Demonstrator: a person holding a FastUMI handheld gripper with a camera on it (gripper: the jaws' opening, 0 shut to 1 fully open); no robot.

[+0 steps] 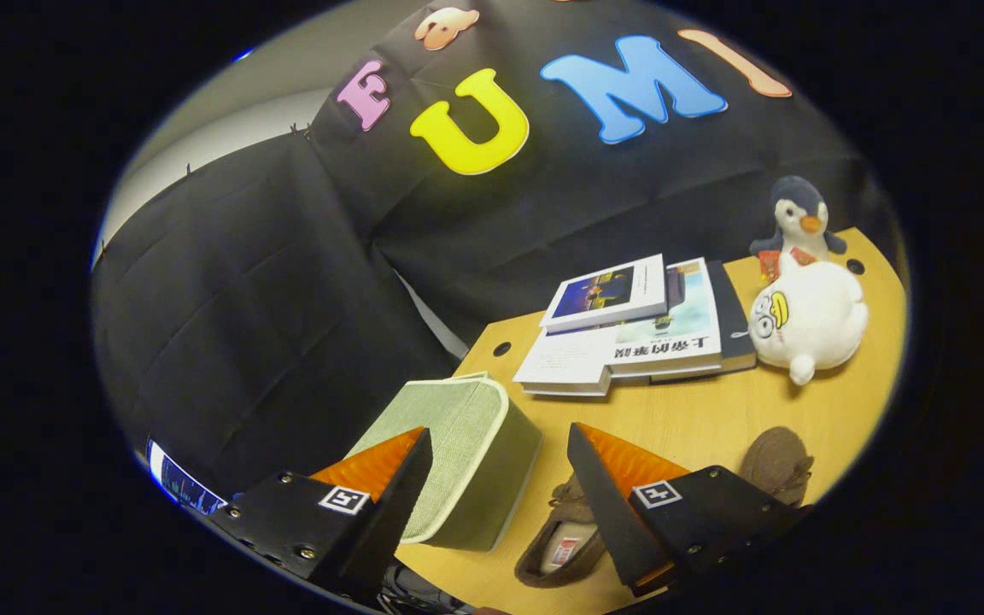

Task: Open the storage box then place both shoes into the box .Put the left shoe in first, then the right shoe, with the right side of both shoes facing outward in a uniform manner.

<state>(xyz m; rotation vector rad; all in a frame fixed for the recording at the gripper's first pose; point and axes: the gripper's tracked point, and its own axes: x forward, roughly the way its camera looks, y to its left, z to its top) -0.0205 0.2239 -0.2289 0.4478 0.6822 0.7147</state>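
Between the spread jaws lies bare table [697, 410], flanked by storage box [458, 453] and shoes [577, 530].

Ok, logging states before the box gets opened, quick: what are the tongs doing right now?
Tongs: open, holding nothing, fingers spread above the green storage box and a brown shoe.

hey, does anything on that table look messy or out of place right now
Mostly tidy. The books are stacked askew, edges fanned out. The white plush lies tipped over below the upright penguin. The gripper is open, above the closed storage box.
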